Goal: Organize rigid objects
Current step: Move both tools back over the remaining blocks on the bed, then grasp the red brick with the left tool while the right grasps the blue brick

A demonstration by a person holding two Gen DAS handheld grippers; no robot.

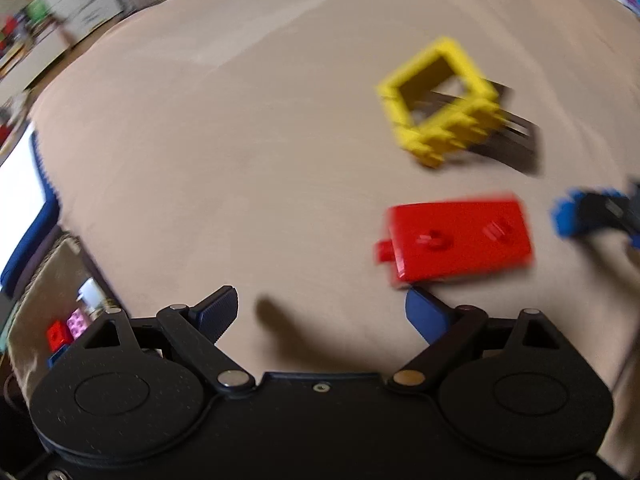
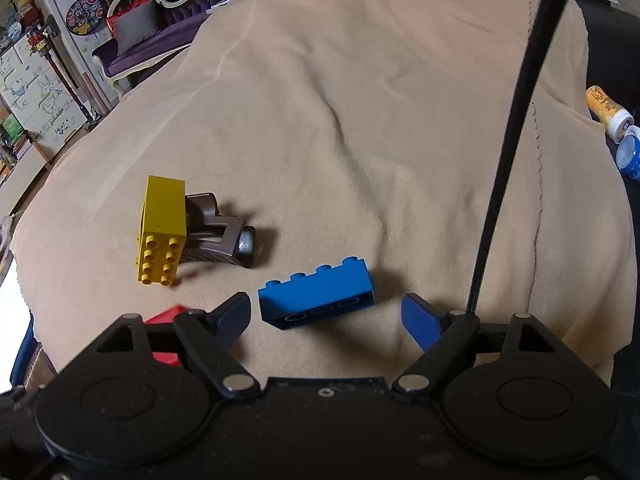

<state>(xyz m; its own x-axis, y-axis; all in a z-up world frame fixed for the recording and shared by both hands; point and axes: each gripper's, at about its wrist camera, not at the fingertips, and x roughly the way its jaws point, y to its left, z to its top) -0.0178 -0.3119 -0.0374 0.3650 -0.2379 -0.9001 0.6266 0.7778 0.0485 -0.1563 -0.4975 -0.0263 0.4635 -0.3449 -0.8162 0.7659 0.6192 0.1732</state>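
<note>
Beige cloth (image 2: 360, 120) lies bare beyond blue brick (image 2: 316, 294) between open jaws.

A tan cloth (image 2: 360, 120), creased and with a stitched hem down its right side, covers the whole work surface and takes soft daylight. Beyond its far left edge stand a purple sofa (image 2: 168, 28) with a curved white frame and a grey cushion (image 2: 136, 26), a round colourful board (image 2: 84, 14) hanging on a white door, and a white cabinet (image 2: 36, 92) with cartoon drawings. At the right edge 2 containers lie on a dark surface, an orange bottle (image 2: 608, 110) and what seems a blue can (image 2: 630, 156), while the left wrist view shows the room only as blur.
</note>
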